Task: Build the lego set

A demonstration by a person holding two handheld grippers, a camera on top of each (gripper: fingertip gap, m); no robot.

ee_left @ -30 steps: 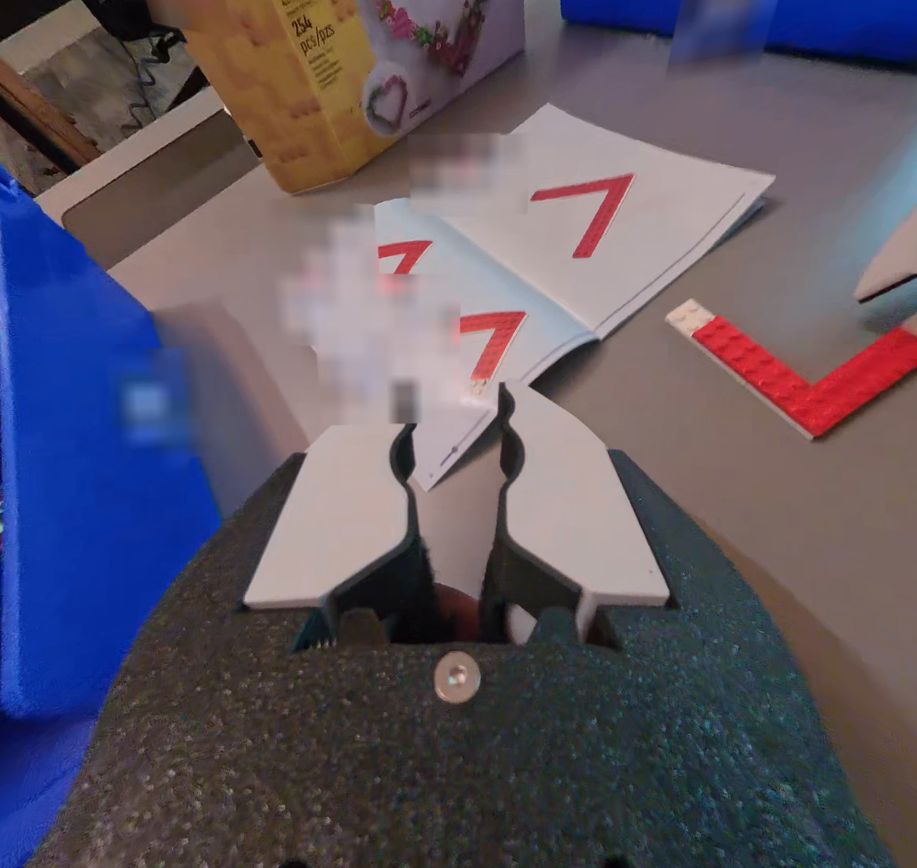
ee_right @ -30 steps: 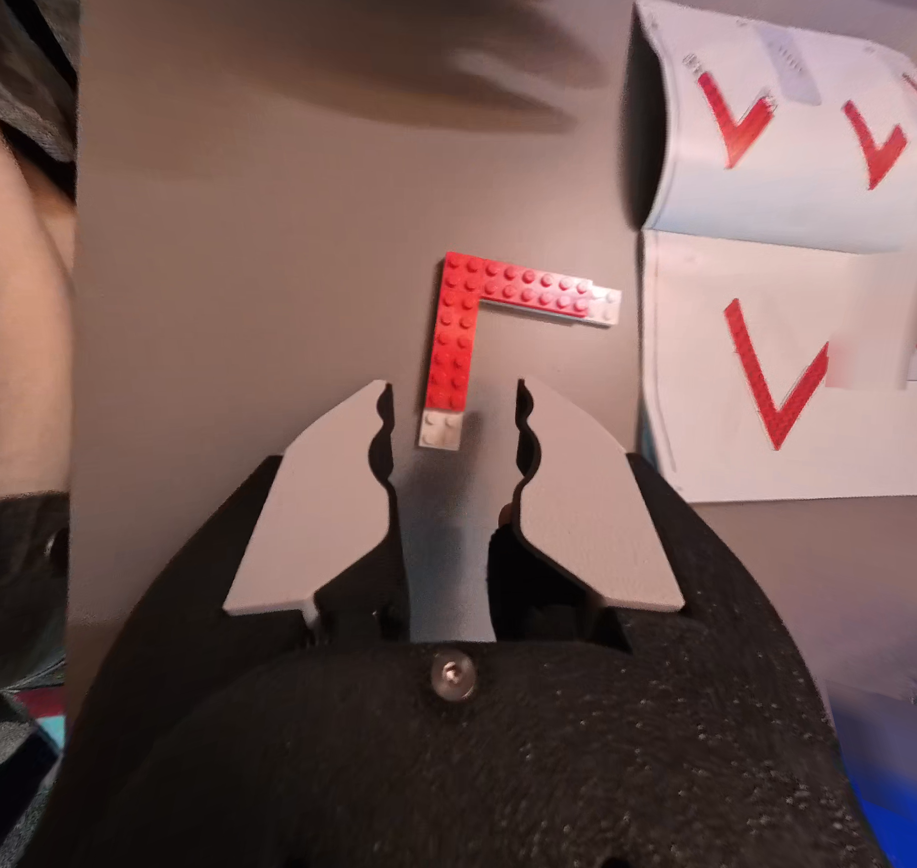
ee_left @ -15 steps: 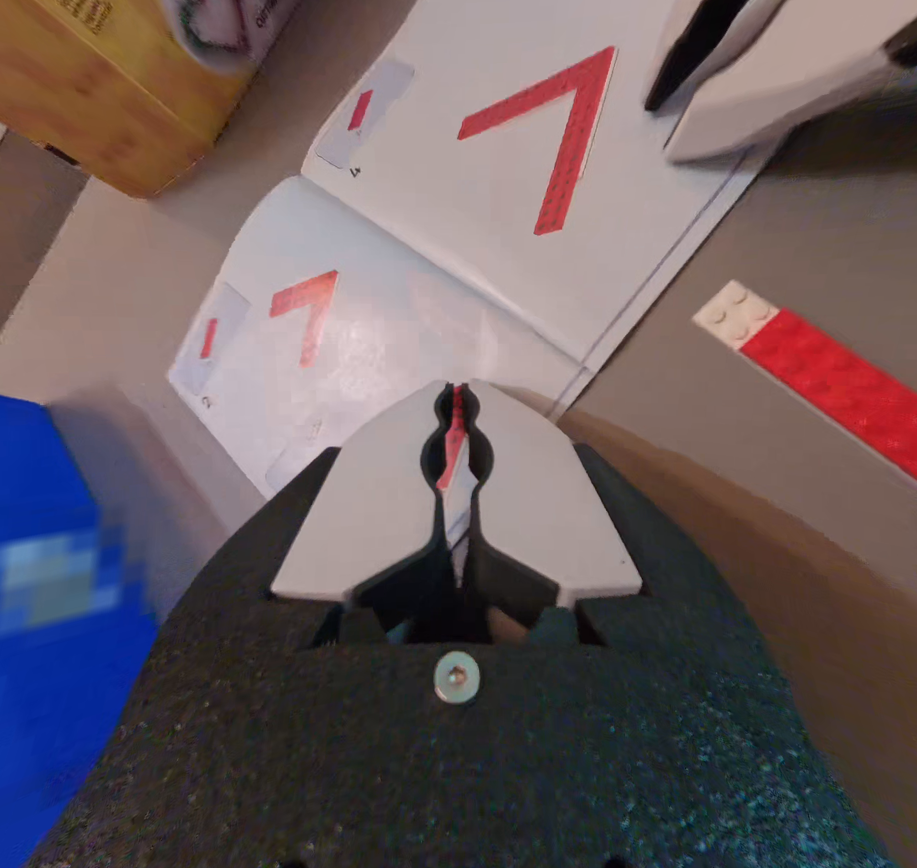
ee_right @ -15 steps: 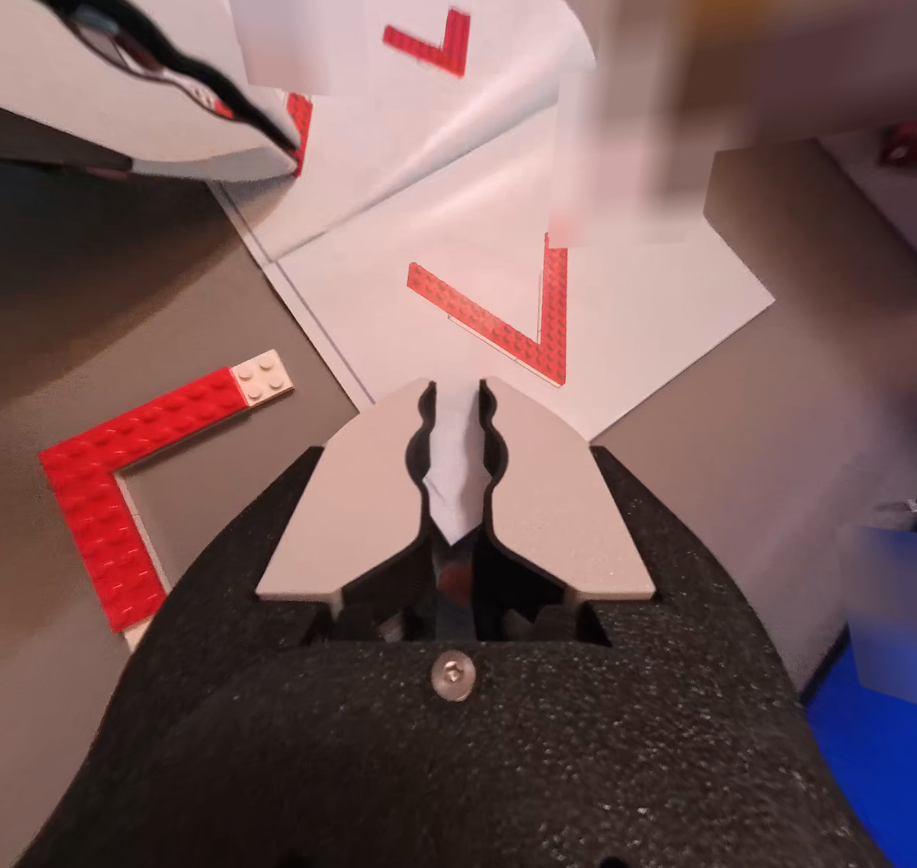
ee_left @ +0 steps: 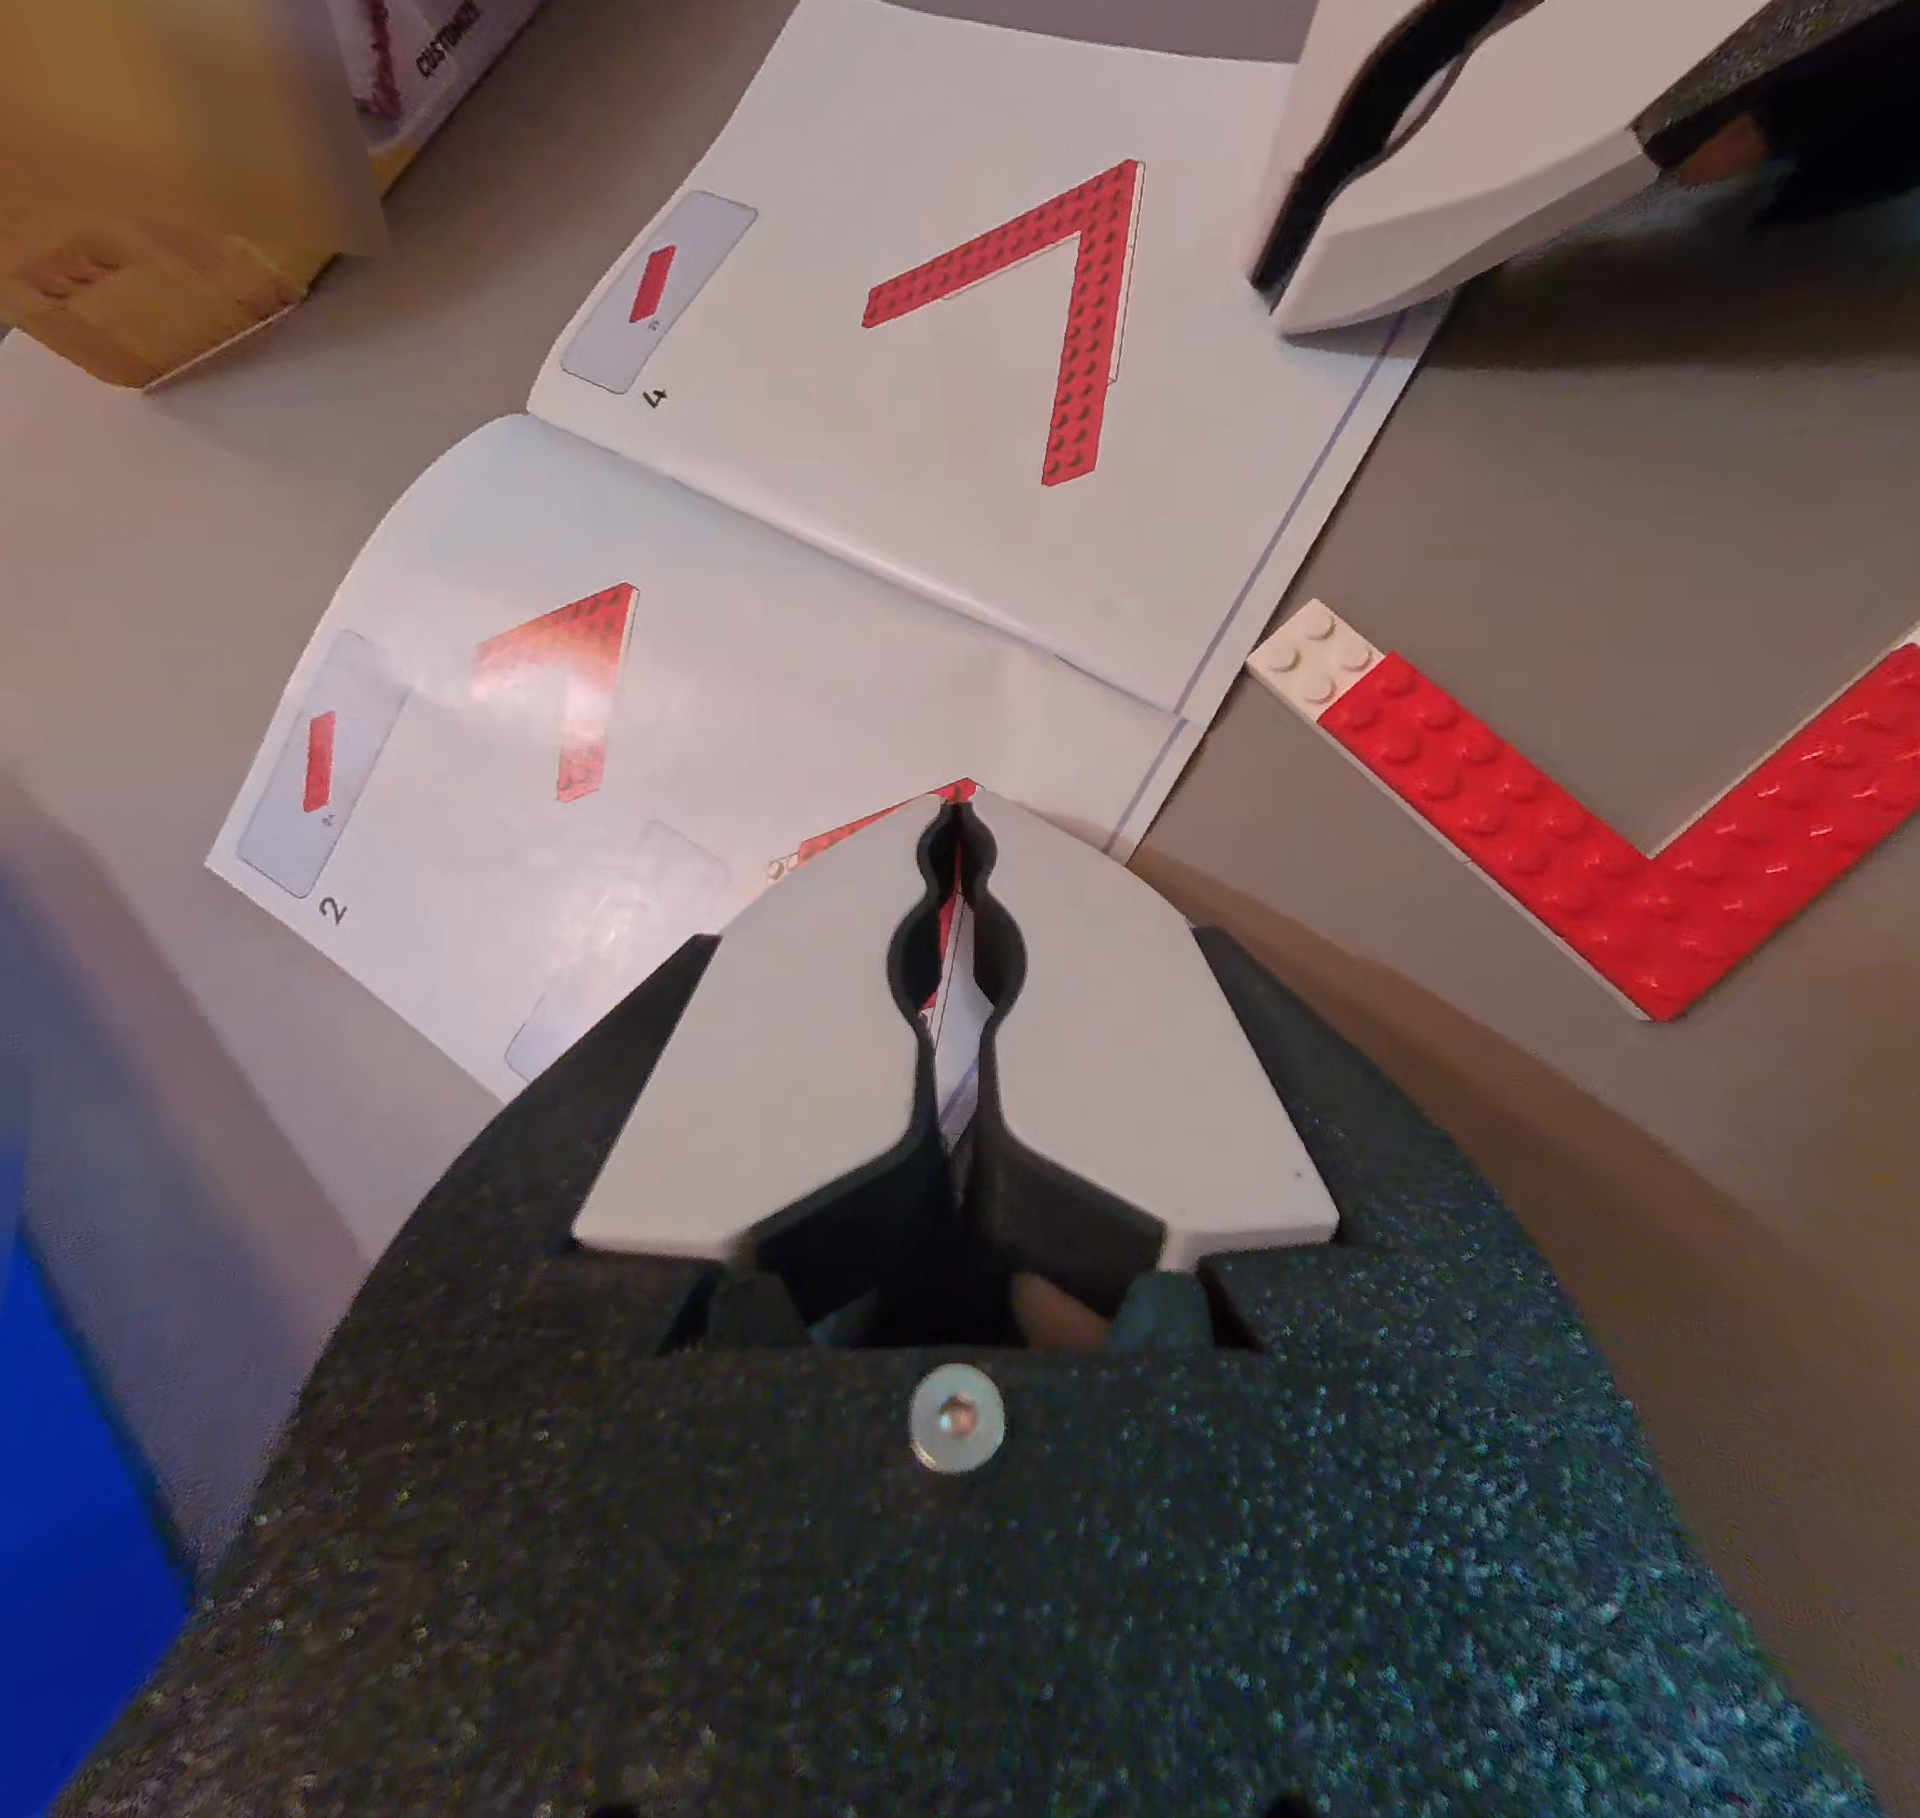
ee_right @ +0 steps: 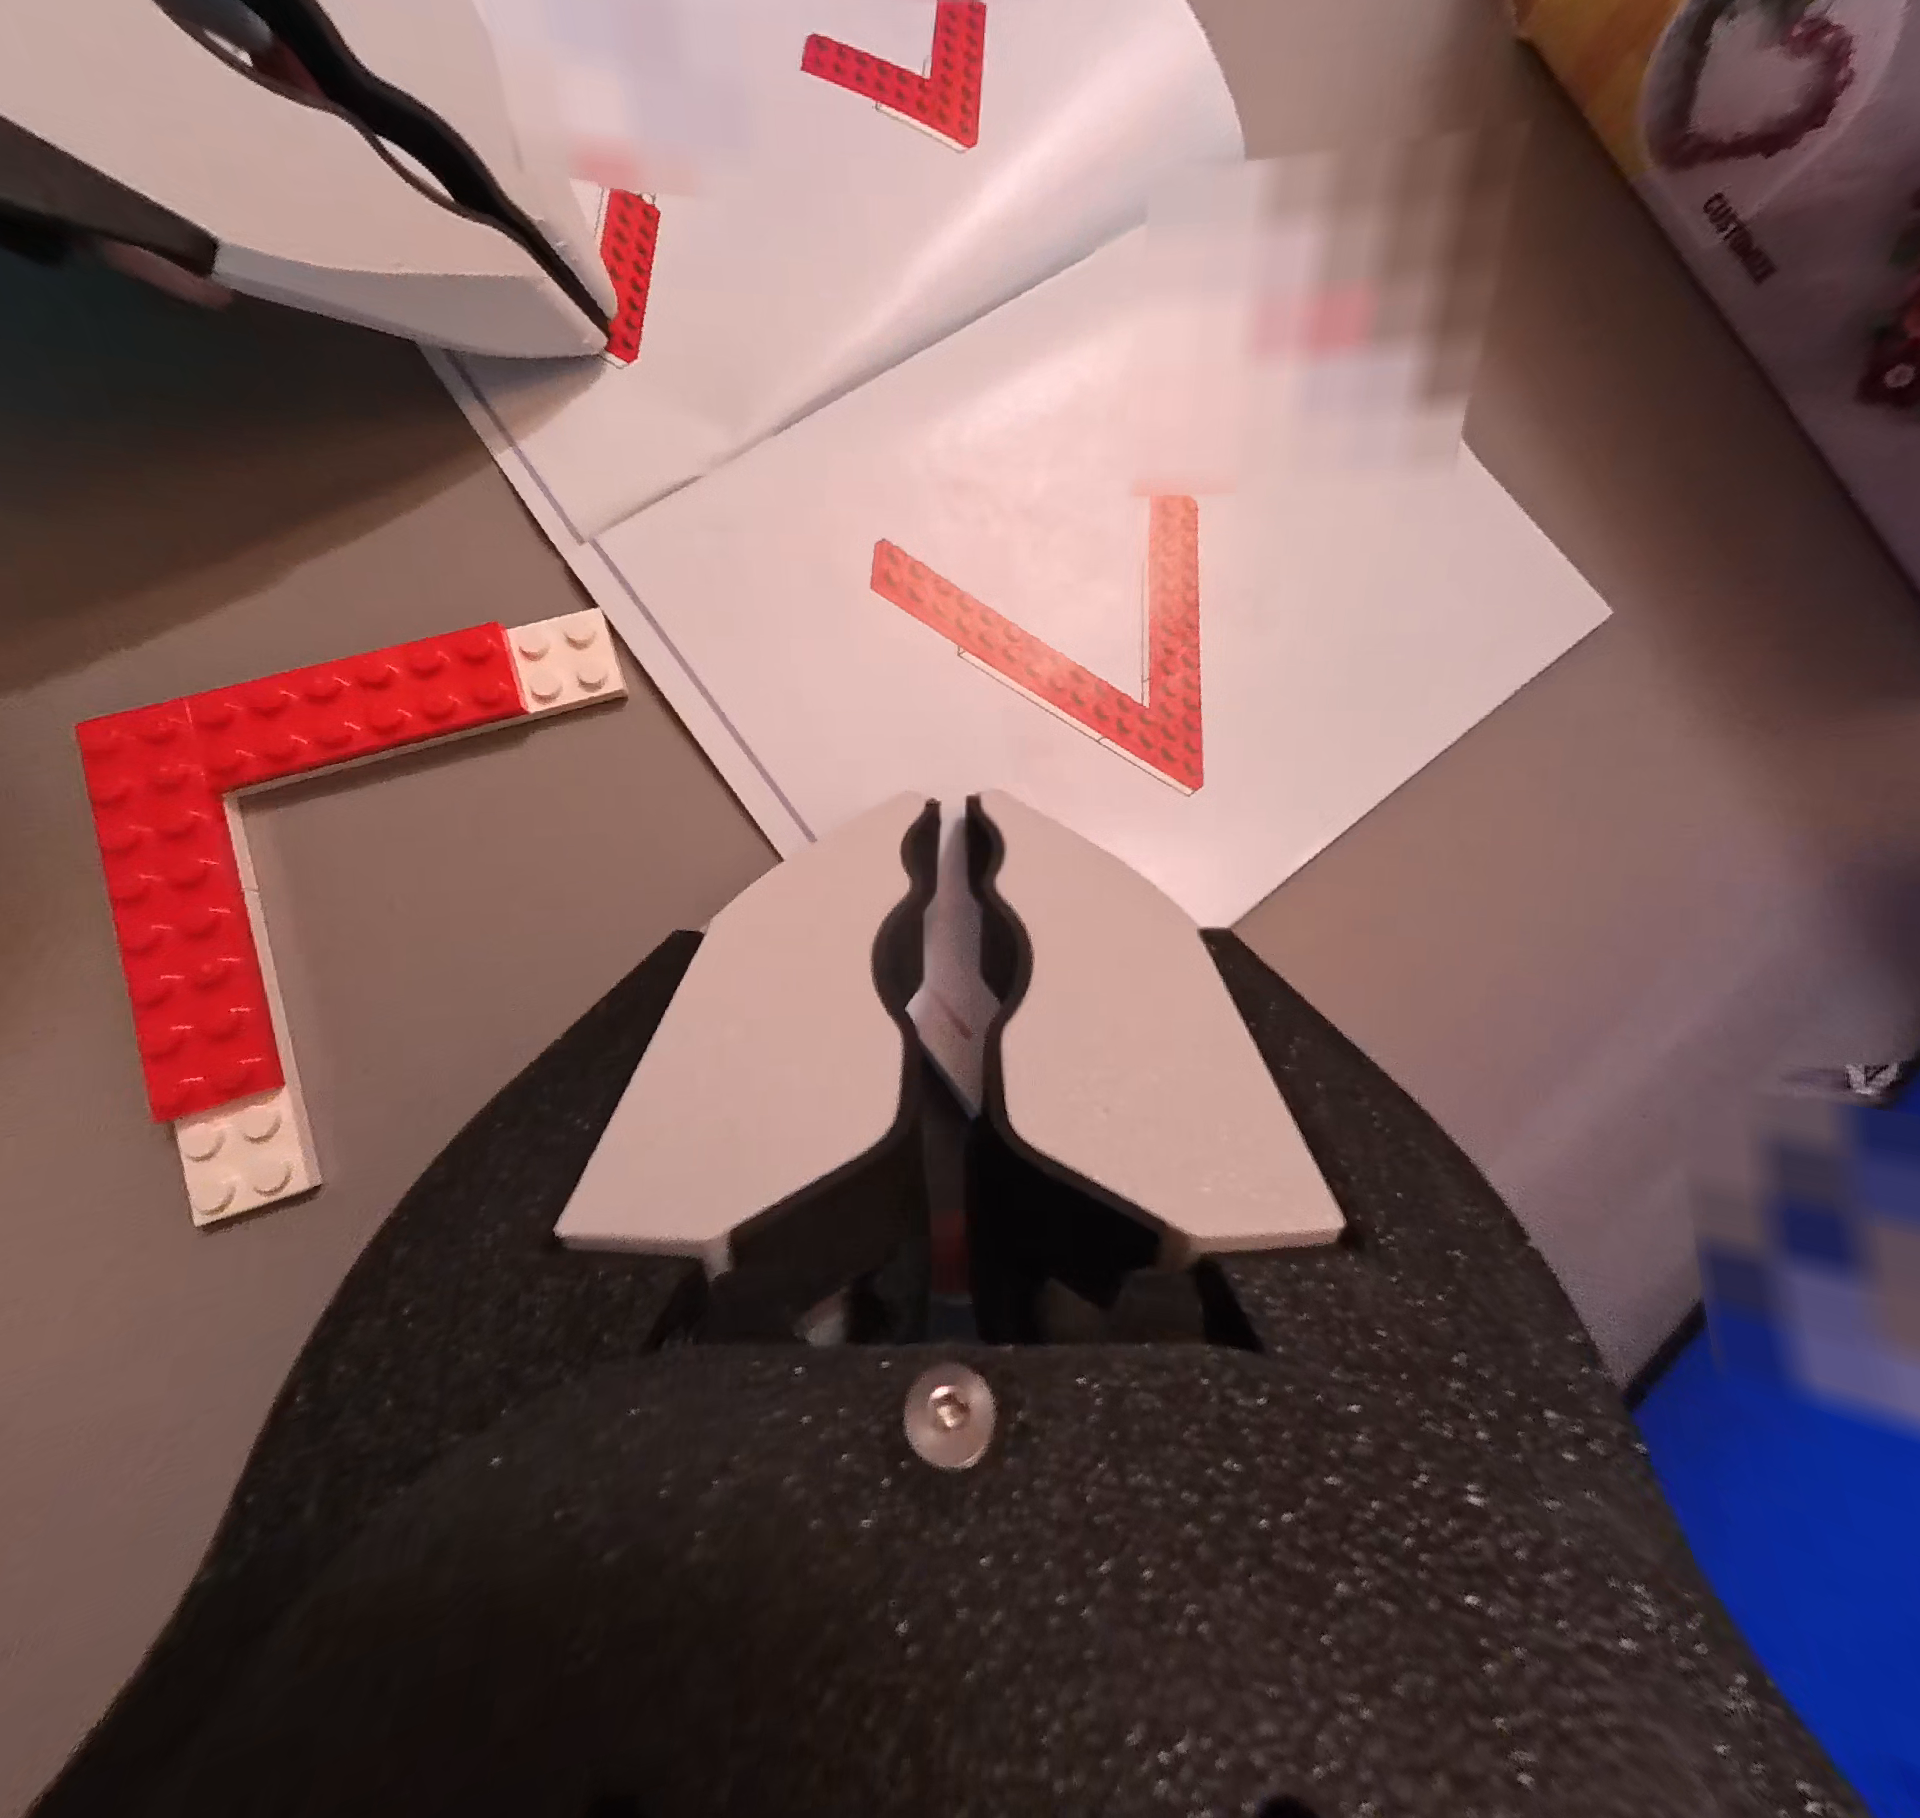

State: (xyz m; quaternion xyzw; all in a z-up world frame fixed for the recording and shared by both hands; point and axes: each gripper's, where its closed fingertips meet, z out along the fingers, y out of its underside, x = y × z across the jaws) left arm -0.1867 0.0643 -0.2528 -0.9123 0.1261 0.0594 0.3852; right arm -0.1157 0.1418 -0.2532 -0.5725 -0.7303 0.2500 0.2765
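The open instruction booklet [ee_left: 935, 542] lies on the grey table, its pages showing red V-shaped build pictures. My left gripper [ee_left: 954, 812] is shut on the booklet's near corner, with the page showing between its fingers. My right gripper [ee_right: 951, 807] is shut on the booklet's [ee_right: 1039, 542] opposite corner, with paper in its gap. Each gripper also shows in the other view: the right gripper [ee_left: 1340, 241] and the left gripper [ee_right: 561, 314]. The red L-shaped Lego plate assembly with white ends [ee_left: 1610, 864] lies flat beside the booklet; it also shows in the right wrist view [ee_right: 177, 833].
The yellow and white Lego box [ee_left: 208, 106] stands behind the booklet; it also shows in the right wrist view [ee_right: 1766, 127]. A blue bin [ee_left: 62, 1456] sits at the left edge, and another blue bin [ee_right: 1829, 1508] at the lower right. Some 11 centimeters of space lies between my two pairs of fingers.
Both grippers were open a second ago, the right one over the red L-shaped assembly. Both have moved to the booklet and closed on its corners.
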